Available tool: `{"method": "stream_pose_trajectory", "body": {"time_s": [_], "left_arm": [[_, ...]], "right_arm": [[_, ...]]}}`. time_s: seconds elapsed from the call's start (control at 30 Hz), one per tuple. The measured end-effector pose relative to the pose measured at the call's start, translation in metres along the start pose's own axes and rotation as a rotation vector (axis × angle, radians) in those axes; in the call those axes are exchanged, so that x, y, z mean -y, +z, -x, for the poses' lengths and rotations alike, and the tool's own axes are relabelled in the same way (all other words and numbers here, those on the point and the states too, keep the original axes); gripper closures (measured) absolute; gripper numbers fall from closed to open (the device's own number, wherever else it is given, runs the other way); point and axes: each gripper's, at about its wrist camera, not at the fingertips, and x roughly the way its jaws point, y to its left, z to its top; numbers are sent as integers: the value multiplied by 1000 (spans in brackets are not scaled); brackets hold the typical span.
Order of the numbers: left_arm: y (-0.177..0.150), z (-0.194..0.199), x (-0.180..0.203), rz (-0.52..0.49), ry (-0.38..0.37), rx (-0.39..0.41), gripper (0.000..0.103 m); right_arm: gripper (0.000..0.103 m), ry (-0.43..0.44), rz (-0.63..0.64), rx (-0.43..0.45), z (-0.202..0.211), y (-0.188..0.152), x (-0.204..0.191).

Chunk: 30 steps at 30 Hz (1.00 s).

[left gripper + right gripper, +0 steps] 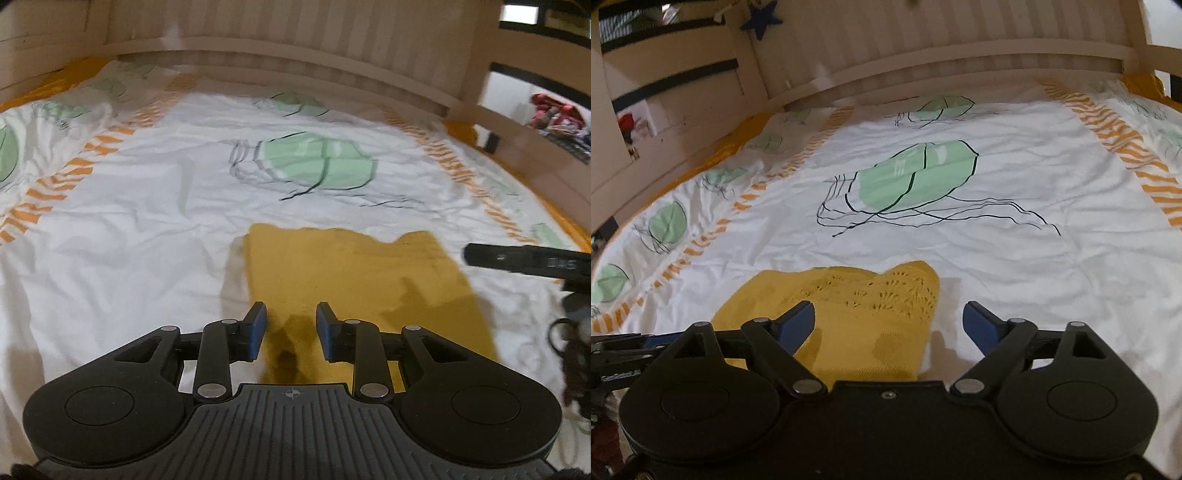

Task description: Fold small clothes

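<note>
A small mustard-yellow knitted garment [354,273] lies flat on the bed, folded into a rough rectangle. It also shows in the right wrist view [871,317] with a lacy knit pattern at its far edge. My left gripper [291,325] is open and empty, its blue pads above the garment's near left part. My right gripper [888,326] is wide open and empty over the garment's right edge. One finger of the right gripper [517,258] shows at the right in the left wrist view.
The bed has a white cover [147,221] with green jellyfish prints [916,177] and orange striped bands [74,173]. A slatted wooden headboard [295,40] runs along the far side. Red clothes [554,114] lie beyond the bed's right rail.
</note>
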Motion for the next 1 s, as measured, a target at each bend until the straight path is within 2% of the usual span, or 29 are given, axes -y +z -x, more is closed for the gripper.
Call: {"method": "stream_pose_trajectory", "body": {"time_s": [0.1, 0.17, 0.3, 0.37, 0.43, 0.6, 0.67, 0.8, 0.9, 0.97, 1.0], "left_arm": [[-8, -16, -13, 50, 21, -77, 69], [-14, -17, -22, 102, 4, -69, 61], [-17, -15, -28, 127, -11, -66, 59], [-17, -15, -28, 126, -13, -65, 57], [-17, -17, -28, 127, -13, -63, 55], [-16, -20, -32, 149, -31, -56, 46], [-15, -18, -32, 147, -31, -53, 38], [-11, -11, -24, 107, 20, -55, 30], [-7, 5, -17, 85, 52, -17, 24], [-6, 18, -11, 71, 80, 4, 14], [-6, 24, -8, 60, 97, 5, 13]], "right_arm": [[14, -28, -24, -22, -13, 1, 6], [14, -62, -49, -47, -25, 1, 15], [12, -137, -72, -111, -52, -4, 35], [6, -144, -62, -111, -56, -5, 38], [6, -150, -50, -111, -54, -4, 35], [4, -137, -34, -33, -23, 0, 26], [0, -119, -27, 3, -7, 3, 20], [0, -83, -10, 49, 25, 4, 4], [0, -79, 6, 65, 48, -2, -10], [0, -83, 3, 80, 61, -6, -18], [0, -87, -8, 83, 67, -9, -20]]}}
